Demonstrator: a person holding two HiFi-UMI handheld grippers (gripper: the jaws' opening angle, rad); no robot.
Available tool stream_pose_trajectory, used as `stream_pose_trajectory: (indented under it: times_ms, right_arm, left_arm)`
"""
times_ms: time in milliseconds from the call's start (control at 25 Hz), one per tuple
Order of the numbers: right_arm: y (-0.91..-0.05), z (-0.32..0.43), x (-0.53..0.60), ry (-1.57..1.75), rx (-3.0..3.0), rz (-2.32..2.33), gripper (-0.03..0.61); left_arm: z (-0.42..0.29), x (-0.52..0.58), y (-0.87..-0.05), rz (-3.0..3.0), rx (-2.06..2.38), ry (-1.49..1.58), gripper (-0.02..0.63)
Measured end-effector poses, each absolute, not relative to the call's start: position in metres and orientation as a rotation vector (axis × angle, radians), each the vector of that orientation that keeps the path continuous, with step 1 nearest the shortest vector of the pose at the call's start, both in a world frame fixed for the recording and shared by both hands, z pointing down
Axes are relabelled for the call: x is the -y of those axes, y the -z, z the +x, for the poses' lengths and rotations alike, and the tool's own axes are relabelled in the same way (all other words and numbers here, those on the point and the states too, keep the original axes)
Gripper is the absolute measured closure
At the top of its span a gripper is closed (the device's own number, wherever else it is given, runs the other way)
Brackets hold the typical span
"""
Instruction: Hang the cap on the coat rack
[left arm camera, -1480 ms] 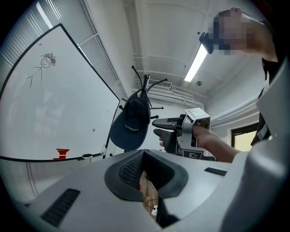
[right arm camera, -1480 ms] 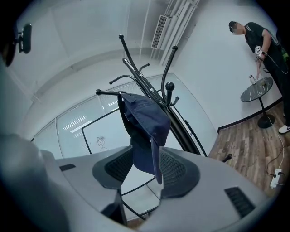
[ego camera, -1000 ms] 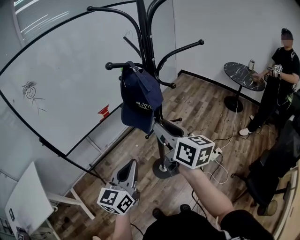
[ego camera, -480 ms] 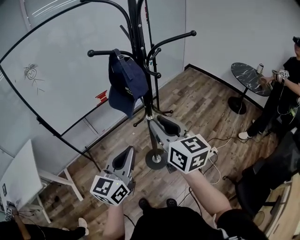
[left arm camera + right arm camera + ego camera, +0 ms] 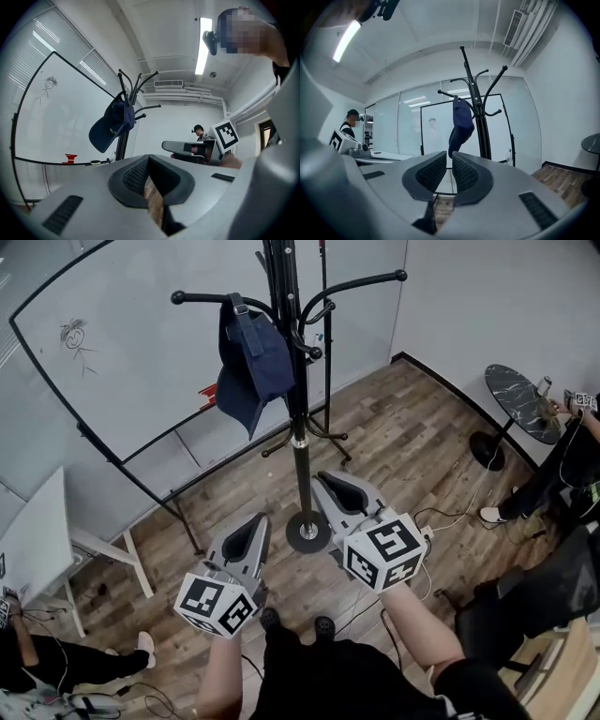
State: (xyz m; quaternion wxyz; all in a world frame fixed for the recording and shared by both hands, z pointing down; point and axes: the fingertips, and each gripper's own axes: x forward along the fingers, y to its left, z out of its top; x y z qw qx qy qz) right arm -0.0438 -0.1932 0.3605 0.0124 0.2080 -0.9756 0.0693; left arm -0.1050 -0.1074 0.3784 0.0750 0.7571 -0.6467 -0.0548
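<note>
A navy cap (image 5: pixel 251 357) hangs from a left-hand hook of the black coat rack (image 5: pixel 298 427), brim pointing down. No gripper touches it. My left gripper (image 5: pixel 255 526) is held low, left of the rack's pole, its jaws shut and empty. My right gripper (image 5: pixel 328 482) is low on the pole's right side; its jaws are closing with a narrow gap and nothing between them. In the left gripper view the cap (image 5: pixel 111 125) hangs well beyond the left gripper (image 5: pixel 148 161). The right gripper view shows the cap (image 5: pixel 461 123) on the rack (image 5: pixel 480 126), far past the right gripper (image 5: pixel 449 164).
A curved-frame whiteboard (image 5: pixel 112 381) stands behind the rack. The rack's round base (image 5: pixel 307 532) sits on the wood floor between the grippers. A round black table (image 5: pixel 523 404) and a person (image 5: pixel 581 456) are at the right. A white cable (image 5: pixel 450 521) lies on the floor.
Both grippers have drawn back and down from the cap, which stays on its hook. The right gripper's jaws have narrowed. The view has pulled away from the rack.
</note>
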Motion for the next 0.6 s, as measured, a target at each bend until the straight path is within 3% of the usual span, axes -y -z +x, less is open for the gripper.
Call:
stream_pose_trajectory:
  times_ms: [600]
  right_arm:
    - [-0.375, -0.019, 0.161, -0.142, 3.173, 0.384, 0.535]
  left_arm:
    - [-0.108, 0.095, -0.385, 2.209, 1.996, 0.145, 0.599]
